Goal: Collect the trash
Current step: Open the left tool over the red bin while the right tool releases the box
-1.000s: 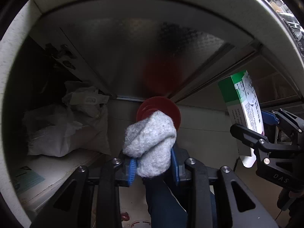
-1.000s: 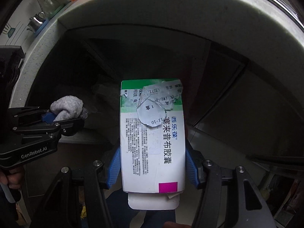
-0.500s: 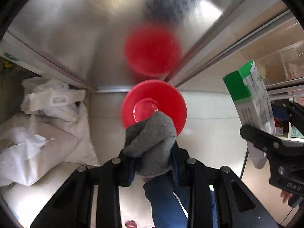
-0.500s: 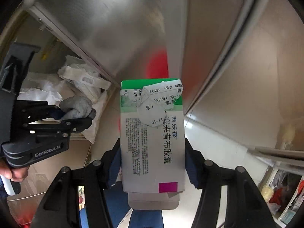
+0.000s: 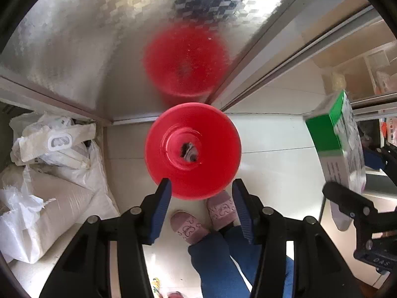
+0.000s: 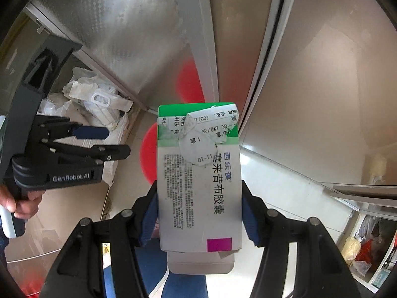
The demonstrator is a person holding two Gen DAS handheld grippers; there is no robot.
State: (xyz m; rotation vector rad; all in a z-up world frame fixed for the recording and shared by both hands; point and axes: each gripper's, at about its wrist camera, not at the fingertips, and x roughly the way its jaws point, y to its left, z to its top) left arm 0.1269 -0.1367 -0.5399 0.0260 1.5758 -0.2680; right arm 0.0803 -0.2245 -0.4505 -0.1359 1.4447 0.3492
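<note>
A: Nearest the lens, how does the left gripper (image 5: 201,193) stand?

B: Its jaws are opening, pointed straight down, with nothing between the blue pads. Below them are the person's pink slippers (image 5: 206,217) and blue trouser legs on pale floor tile.

A: And the room beyond?

B: The red bin (image 5: 193,151) sits directly under the fingertips, its round rim just short of the patterned metal panel (image 5: 99,39) behind it, which mirrors it. A grey scrap shows through the bin's central hole. White sacks (image 5: 49,178) crowd the left side; bare tile lies open to the right as far as a metal door frame.

A: The right gripper (image 6: 199,209)?

B: Clamped on the medicine box (image 6: 198,173), pads pressing its long sides. The box is white with a green band at the far end, a torn label stuck across it, black print and a magenta square near the grip. It hangs above the floor, right of the bin, partly covering it.
</note>
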